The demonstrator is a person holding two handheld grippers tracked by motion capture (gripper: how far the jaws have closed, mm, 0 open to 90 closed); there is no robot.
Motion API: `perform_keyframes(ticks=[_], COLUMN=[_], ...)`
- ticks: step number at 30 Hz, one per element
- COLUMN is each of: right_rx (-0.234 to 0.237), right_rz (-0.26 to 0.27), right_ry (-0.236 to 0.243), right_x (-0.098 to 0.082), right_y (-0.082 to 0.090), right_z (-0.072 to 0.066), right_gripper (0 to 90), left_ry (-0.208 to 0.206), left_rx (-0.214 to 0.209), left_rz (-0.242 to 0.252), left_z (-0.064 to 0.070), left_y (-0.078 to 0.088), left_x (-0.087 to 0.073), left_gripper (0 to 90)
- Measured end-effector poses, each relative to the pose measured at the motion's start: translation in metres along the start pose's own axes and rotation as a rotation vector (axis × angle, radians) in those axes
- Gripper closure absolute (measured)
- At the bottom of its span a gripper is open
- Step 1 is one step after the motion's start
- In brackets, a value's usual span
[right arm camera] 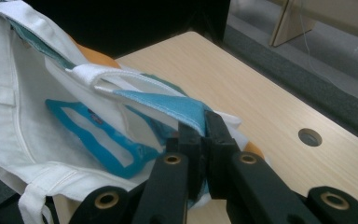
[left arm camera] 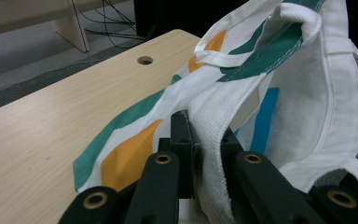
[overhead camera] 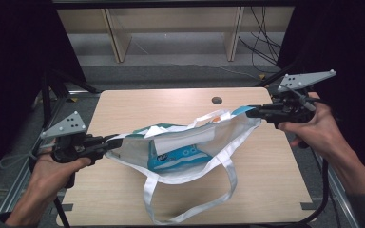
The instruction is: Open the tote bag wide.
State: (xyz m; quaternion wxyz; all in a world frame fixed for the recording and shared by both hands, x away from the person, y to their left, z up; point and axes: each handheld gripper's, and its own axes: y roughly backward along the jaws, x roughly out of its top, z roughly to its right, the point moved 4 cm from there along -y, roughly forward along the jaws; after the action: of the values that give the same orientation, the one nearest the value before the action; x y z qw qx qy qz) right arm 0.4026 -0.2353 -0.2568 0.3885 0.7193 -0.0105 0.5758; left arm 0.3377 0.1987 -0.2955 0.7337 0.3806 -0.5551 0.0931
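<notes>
A white cloth tote bag point(overhead camera: 185, 147) with teal, orange and blue patches hangs stretched between my two grippers above the wooden table point(overhead camera: 138, 104). My left gripper point(overhead camera: 108, 141) is shut on the bag's left rim; in the left gripper view the thick white hem point(left arm camera: 209, 130) is pinched between the black jaws of the left gripper point(left arm camera: 204, 135). My right gripper point(overhead camera: 252, 113) is shut on the right rim, its jaws clamped on a blue patch point(right arm camera: 172, 108) at the right gripper point(right arm camera: 204, 135). A blue and white packet point(overhead camera: 180, 159) lies inside the bag. White straps point(overhead camera: 228, 175) droop to the table.
A round cable hole point(overhead camera: 216, 100) sits near the table's far edge. Wooden shelf legs point(overhead camera: 116, 38) and loose cables point(overhead camera: 261, 42) stand on the floor beyond. Dark frame struts point(overhead camera: 52, 90) flank the table's left side.
</notes>
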Motion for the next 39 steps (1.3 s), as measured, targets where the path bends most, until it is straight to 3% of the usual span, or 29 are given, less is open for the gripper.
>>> perform_keyframes(ticks=[3,5,7,10,11,14,16,17,22,25,27,30,32,33,37,39], right_rx=[-0.028,-0.04,-0.058,-0.055,-0.071,-0.08,-0.102,-0.089,-0.089,-0.103,-0.108,-0.123,-0.13,-0.115,-0.129,-0.134], right_rz=[-0.003,0.006,0.023,0.002,-0.003,-0.018,-0.013,-0.005,-0.048,-0.026,-0.064,-0.08,-0.043,-0.063,-0.084,-0.106], right_ry=[0.016,0.048,0.032,0.014,0.042,0.03,0.051,0.036,-0.006,-0.04,-0.042,-0.053,-0.05,-0.064,-0.064,-0.06], right_x=[0.011,0.019,0.028,0.037,0.04,0.047,0.05,0.051,0.041,0.036,0.032,0.027,0.025,0.024,0.017,0.012], right_y=[0.007,0.014,0.021,0.03,0.032,0.036,0.038,0.039,0.027,0.02,0.016,0.01,0.006,0.006,-0.001,-0.007], right_z=[0.006,0.006,0.007,0.01,0.014,0.018,0.024,0.024,0.038,0.046,0.051,0.058,0.062,0.063,0.068,0.068], right_gripper=[88.5,88.5,88.5,88.5,88.5,88.5,88.5,88.5,88.5,88.4,88.4,88.4,88.4,88.4,88.4,88.3], left_ry=[0.017,0.006,-0.004,-0.013,-0.013,-0.009,-0.01,-0.01,0.016,0.031,0.028,0.034,0.038,0.041,0.002,0.004], left_rx=[-0.014,-0.021,-0.024,-0.027,-0.028,-0.031,-0.033,-0.037,-0.039,-0.034,-0.025,-0.031,-0.033,-0.036,-0.018,-0.026], left_rz=[0.02,0.018,0.007,-0.018,-0.023,-0.027,-0.024,-0.031,-0.042,-0.033,-0.045,-0.038,-0.032,-0.034,-0.091,-0.109], left_z=[-0.003,-0.004,-0.003,-0.001,-0.001,-0.002,-0.004,-0.005,-0.017,-0.024,-0.027,-0.03,-0.033,-0.033,-0.034,-0.036], left_y=[0.003,0.006,0.006,0.004,0.003,-0.001,-0.003,-0.005,-0.024,-0.033,-0.04,-0.046,-0.049,-0.051,-0.058,-0.061], left_x=[0.016,0.027,0.035,0.046,0.049,0.057,0.062,0.063,0.059,0.059,0.058,0.057,0.056,0.055,0.047,0.04], left_gripper=[83.0,83.3,83.8,84.3,84.5,85.3,85.7,85.8,85.8,85.8,85.7,85.7,85.5,85.5,85.4,85.4])
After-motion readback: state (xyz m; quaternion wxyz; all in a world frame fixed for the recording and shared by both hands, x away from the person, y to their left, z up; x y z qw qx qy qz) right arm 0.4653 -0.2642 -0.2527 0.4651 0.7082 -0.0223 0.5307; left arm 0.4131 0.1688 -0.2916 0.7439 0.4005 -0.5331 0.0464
